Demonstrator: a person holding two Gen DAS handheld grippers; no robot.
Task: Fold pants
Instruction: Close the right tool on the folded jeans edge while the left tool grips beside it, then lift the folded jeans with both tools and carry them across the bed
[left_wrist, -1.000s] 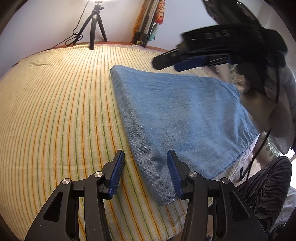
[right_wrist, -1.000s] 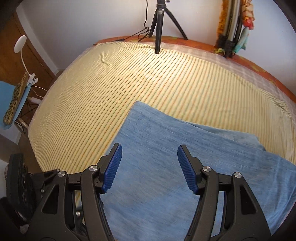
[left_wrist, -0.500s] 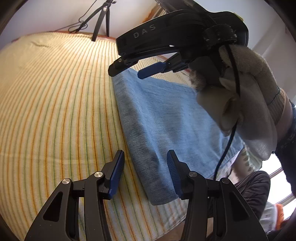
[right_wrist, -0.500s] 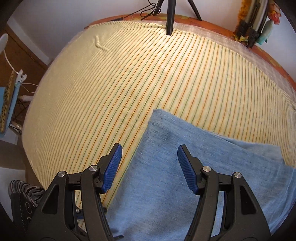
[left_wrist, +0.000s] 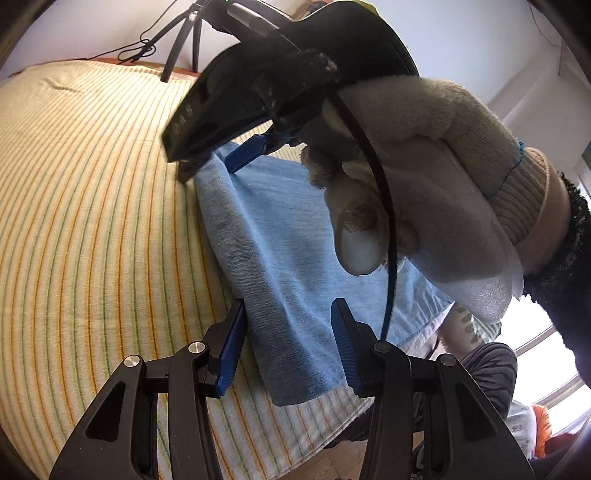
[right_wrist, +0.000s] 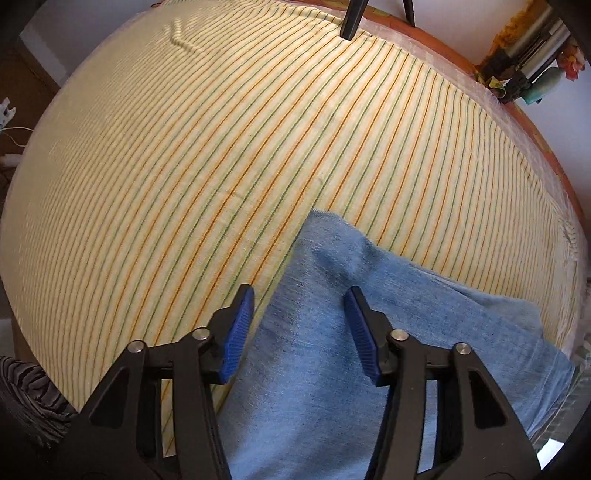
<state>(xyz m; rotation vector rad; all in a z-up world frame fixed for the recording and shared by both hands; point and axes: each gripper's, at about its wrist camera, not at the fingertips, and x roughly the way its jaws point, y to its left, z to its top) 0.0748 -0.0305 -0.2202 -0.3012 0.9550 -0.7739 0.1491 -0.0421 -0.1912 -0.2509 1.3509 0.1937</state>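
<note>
The light blue pants (left_wrist: 280, 236) lie folded flat on the striped yellow bed cover (left_wrist: 92, 206). My left gripper (left_wrist: 287, 328) is open, its blue pads straddling the pants' folded left edge near the near corner. My right gripper (right_wrist: 299, 314) is open, its pads astride the far left corner of the pants (right_wrist: 325, 266). In the left wrist view the right gripper (left_wrist: 207, 151) and the gloved hand (left_wrist: 436, 192) holding it hang over the far end of the pants and hide part of them.
A black tripod (left_wrist: 181, 40) stands at the far edge of the bed, also seen in the right wrist view (right_wrist: 354, 18). The bed's near edge (left_wrist: 303, 435) drops to a wooden floor. Striped-trousered legs (left_wrist: 491, 373) are at the right. Clutter (right_wrist: 532, 77) leans against the far wall.
The right gripper has moved forward to the pants' far left corner. The left gripper has shifted right, so its pads now straddle the folded edge. Both stay open.
</note>
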